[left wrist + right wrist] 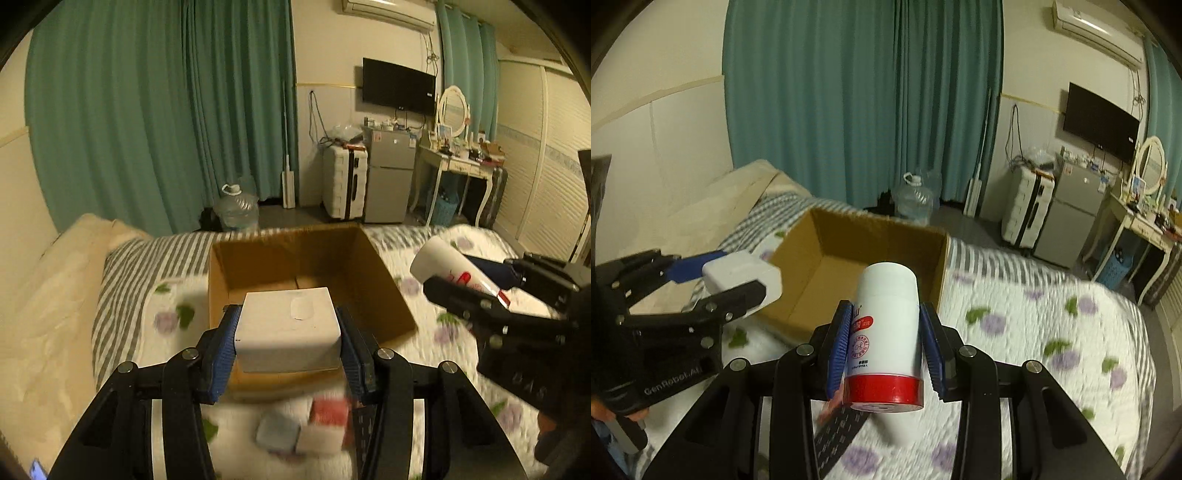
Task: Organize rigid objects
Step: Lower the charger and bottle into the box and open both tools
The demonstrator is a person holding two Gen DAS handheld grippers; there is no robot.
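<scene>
Now smooth white box (288, 328), cylindrical bottle (886, 339) clamped.

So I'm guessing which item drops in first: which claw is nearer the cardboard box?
Left. The left claw holds its white box over the cardboard box near edge; the right claw, gripping the white bottle, sits off the box's right side.

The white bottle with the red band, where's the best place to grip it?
Across the straight cylindrical body of the white bottle, pads on opposite sides, coming from its red base end, as the right hand-held gripper does. The parallel walls seat the flat pads.
</scene>
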